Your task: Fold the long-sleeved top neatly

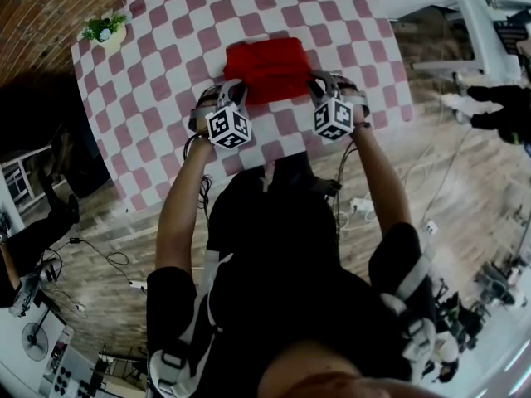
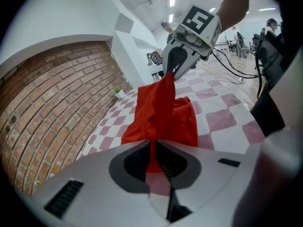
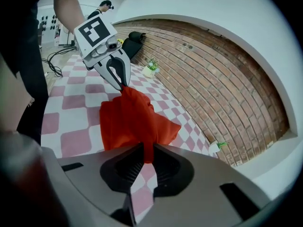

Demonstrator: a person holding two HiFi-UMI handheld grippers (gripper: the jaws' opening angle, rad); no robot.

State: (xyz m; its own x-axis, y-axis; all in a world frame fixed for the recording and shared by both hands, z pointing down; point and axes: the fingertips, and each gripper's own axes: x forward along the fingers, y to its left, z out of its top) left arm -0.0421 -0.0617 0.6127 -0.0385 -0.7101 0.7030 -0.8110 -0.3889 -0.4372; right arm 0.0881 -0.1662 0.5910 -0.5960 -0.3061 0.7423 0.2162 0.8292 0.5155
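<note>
At the far left corner of your desk (image 1: 158,89), a small potted plant (image 1: 104,30) stands on the pink-and-white checked cloth. Your left hand-held gripper (image 1: 234,88) is clenched on the near left corner of the red long-sleeved top (image 1: 267,66), with a pinch of cloth squeezed between its jaws. The top lies as a folded bundle about mid-desk. Its near edge is raised off the surface and stretches between your two tools. Your right hand-held gripper (image 1: 318,81) is grasping the near right corner the same way, jaws closed on the fabric. Both tools slant downward, away from you.
</note>
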